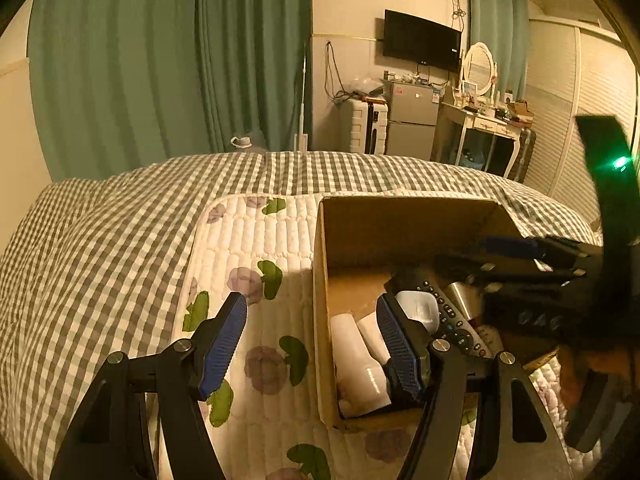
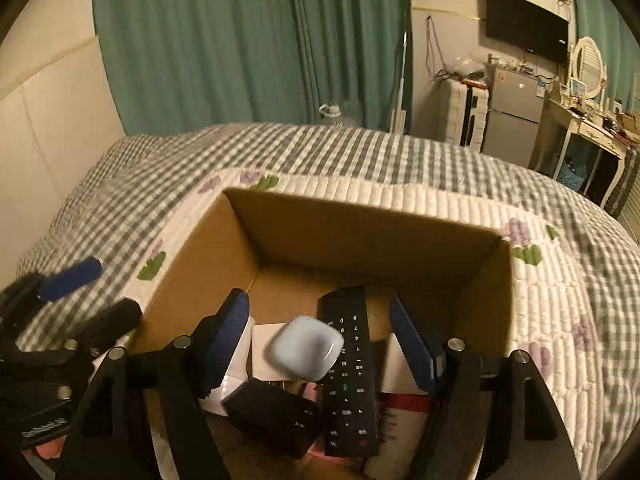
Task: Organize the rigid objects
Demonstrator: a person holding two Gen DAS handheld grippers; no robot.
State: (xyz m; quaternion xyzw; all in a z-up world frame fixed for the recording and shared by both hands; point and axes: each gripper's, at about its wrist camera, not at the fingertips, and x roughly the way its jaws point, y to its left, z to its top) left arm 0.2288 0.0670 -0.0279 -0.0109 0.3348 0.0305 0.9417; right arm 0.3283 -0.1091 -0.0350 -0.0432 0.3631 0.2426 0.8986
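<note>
An open cardboard box (image 2: 360, 232) stands on a floral quilt (image 1: 256, 248). Inside lie a black remote (image 2: 350, 372), a pale blue rounded case (image 2: 306, 346), a small black box (image 2: 272, 416) and white packages (image 2: 400, 364). My right gripper (image 2: 318, 298) hangs open over the box, with the blue case and the remote lying below between its fingers, untouched by the pads. My left gripper (image 1: 310, 302) is open and astride the box's left wall (image 1: 320, 320), one finger over the quilt, the other inside beside a white bottle (image 1: 356, 360). Remote (image 1: 452, 312) and case (image 1: 418, 308) show there too.
The quilt lies on a bed with a grey checked cover (image 1: 100, 240). Green curtains (image 1: 160, 60) hang behind it. A suitcase (image 1: 366, 126), small fridge (image 1: 412, 120), wall television (image 1: 420, 40) and a white dressing table with a mirror (image 1: 480, 120) stand at the back right.
</note>
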